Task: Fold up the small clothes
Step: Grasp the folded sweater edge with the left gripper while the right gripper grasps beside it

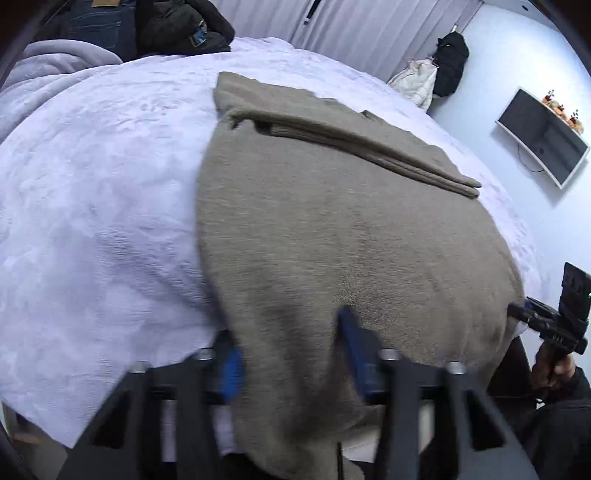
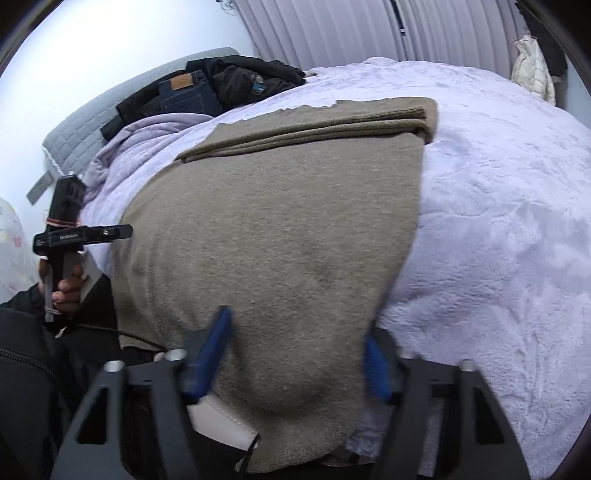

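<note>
A taupe knit sweater (image 1: 332, 221) lies on the lavender bed cover, its sleeves folded across the far part, its near hem hanging over the bed's edge. It also shows in the right wrist view (image 2: 277, 229). My left gripper (image 1: 291, 350) stands open with its blue fingers (image 1: 354, 350) on either side of the hem's left part. My right gripper (image 2: 299, 350) is open too, its blue fingers (image 2: 214, 350) straddling the hem's right part. Each gripper appears in the other's view, the right one (image 1: 554, 314) and the left one (image 2: 74, 236).
The fluffy lavender bed cover (image 1: 92, 203) fills both views. Dark jackets and jeans (image 2: 207, 88) are piled at the head of the bed. A wall TV (image 1: 543, 136) and hanging coats (image 1: 436, 70) are on the far wall. Curtains (image 2: 351, 33) hang behind.
</note>
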The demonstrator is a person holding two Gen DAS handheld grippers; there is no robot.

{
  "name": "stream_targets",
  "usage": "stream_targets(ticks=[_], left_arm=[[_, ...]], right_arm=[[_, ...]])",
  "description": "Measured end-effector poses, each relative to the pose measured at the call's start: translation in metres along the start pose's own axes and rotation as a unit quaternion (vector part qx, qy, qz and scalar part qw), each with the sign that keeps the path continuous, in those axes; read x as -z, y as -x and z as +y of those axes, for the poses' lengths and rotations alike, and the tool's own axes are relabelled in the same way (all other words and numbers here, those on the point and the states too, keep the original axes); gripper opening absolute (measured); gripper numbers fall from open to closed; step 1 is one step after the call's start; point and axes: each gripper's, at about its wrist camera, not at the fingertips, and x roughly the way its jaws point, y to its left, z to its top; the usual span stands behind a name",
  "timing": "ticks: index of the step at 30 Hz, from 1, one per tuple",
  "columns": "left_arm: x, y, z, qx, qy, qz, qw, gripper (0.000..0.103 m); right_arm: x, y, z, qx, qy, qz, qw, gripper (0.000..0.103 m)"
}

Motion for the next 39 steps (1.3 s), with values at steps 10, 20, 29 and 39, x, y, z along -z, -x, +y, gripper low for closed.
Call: stream_targets(ticks=[10,20,29,39], left_arm=[[0.0,0.0,0.024,0.07,0.035,0.006,0.9969,0.023],[-0.033,0.047,-0.001,0.084,0.017,-0.028,0.9959,0.012],[-0.101,0.076,-0.004,0.124,0.031,-0.103,0.9865,0.012],[-0.19,0.01,0.031,0.118,0.11,-0.086,0.9832,0.012]], right_arm=[[0.001,-0.002,-0.023,-0.063,-0.056,0.017,0.996,0.018],[-0.039,0.041,-0.002,-0.106,-0.044,-0.046,0.992,0.01],[-0.101,0.068,-0.024,-0.186,-0.078,-0.128,0.971,0.01],[-0.181,0.023,-0.077,-0.184,-0.171,-0.167,0.953,0.01]])
